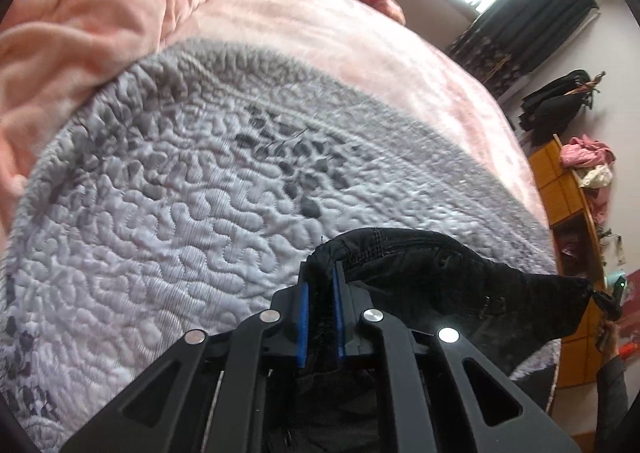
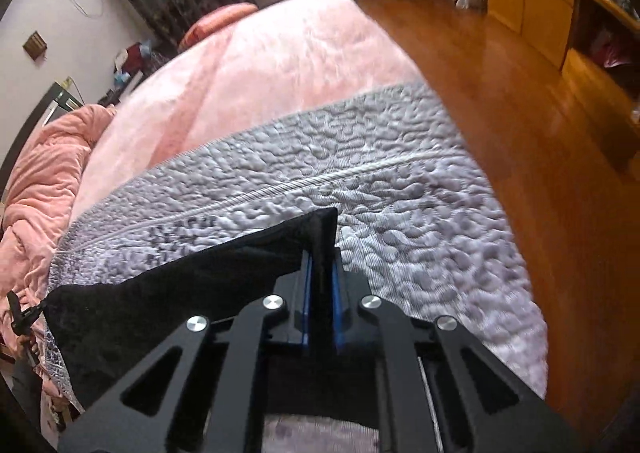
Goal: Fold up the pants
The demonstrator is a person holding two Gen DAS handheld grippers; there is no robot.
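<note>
Black pants hang stretched between my two grippers above a grey quilted bedspread. My left gripper is shut on one end of the waistband, the dark cloth pinched between its blue pads. From there the waistband runs off to the right to the other gripper at the frame's edge. In the right wrist view my right gripper is shut on a corner of the pants, which spread away to the left. The rest of the pants drops out of sight below both grippers.
The grey bedspread lies over a pink blanket on the bed. A bunched salmon duvet sits at the far side. A wooden floor runs along the bed's right edge, with a wooden cabinet beyond it.
</note>
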